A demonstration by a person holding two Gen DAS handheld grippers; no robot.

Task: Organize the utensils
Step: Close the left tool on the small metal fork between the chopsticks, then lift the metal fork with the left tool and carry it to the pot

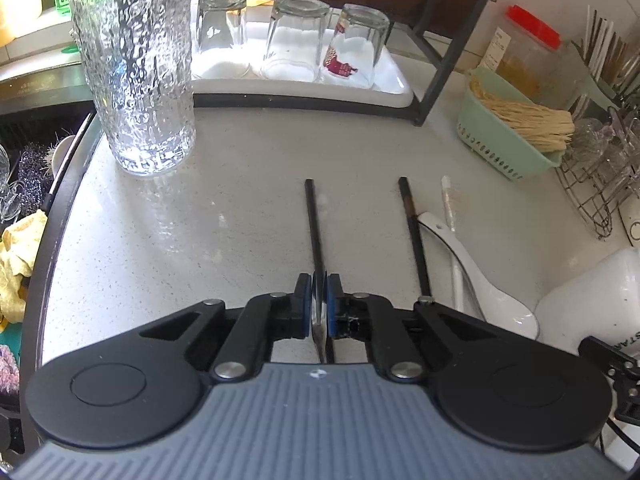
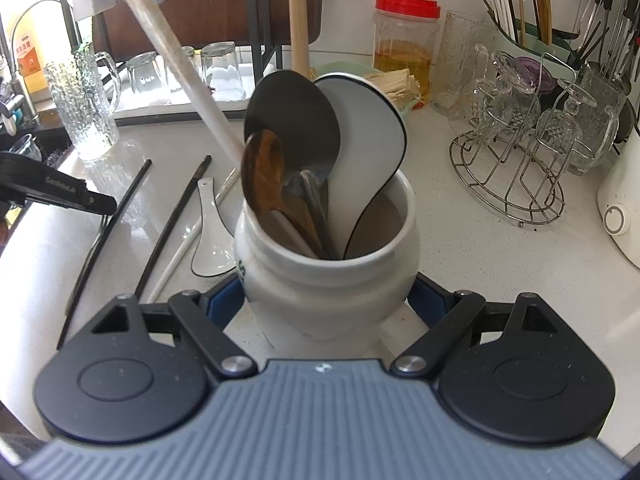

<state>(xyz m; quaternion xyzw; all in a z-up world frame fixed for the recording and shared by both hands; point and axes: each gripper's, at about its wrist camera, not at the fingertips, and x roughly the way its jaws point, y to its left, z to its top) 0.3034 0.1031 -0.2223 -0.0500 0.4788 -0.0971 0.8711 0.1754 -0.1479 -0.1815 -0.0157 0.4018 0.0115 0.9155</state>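
My left gripper (image 1: 319,294) is shut on a black chopstick (image 1: 313,220) that lies low over the white counter; it also shows in the right wrist view (image 2: 116,216). A second black chopstick (image 1: 414,236) lies to its right, beside a white ceramic spoon (image 1: 486,280) and a thin white stick (image 1: 449,204). My right gripper (image 2: 326,300) is shut on a white ceramic utensil jar (image 2: 332,276), a blue pad on each side. The jar holds a black ladle (image 2: 294,124), a white ladle (image 2: 366,136) and a brown wooden spoon (image 2: 262,176).
A tall textured glass (image 1: 136,68) stands far left by the sink edge. A white tray (image 1: 400,84) holds three upturned glasses. A green basket (image 1: 492,136) and a wire glass rack (image 2: 516,152) stand at the right. A red-lidded jar (image 2: 404,44) stands behind.
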